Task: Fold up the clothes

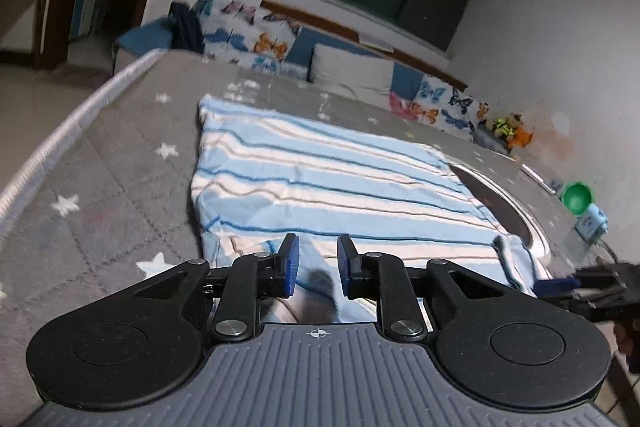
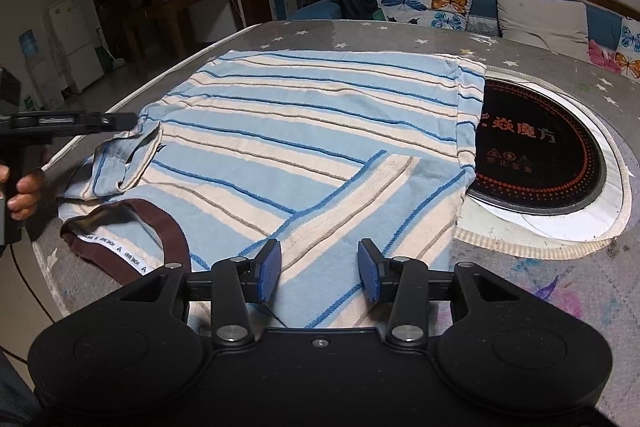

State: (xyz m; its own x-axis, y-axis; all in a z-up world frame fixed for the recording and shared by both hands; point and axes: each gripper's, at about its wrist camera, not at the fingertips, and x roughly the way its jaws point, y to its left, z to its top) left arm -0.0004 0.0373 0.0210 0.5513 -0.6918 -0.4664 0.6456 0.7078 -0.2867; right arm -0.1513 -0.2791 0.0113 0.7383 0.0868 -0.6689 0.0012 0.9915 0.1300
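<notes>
Left gripper [image 1: 318, 265], jaws slightly apart with nothing pinched, hangs over the near edge of a striped blue-and-cream shirt [image 1: 320, 179] spread on the star-printed grey table [image 1: 100, 163]. Right gripper [image 2: 319, 271], jaws wider apart, straddles a folded-in sleeve [image 2: 360, 203] without pressing it. Only the right wrist view shows the brown collar [image 2: 160, 227], the person's hand [image 2: 24, 193] on the left tool, and the black induction plate [image 2: 540, 151] beside the shirt. Only the left view shows a green cup [image 1: 577, 199] at far right.
</notes>
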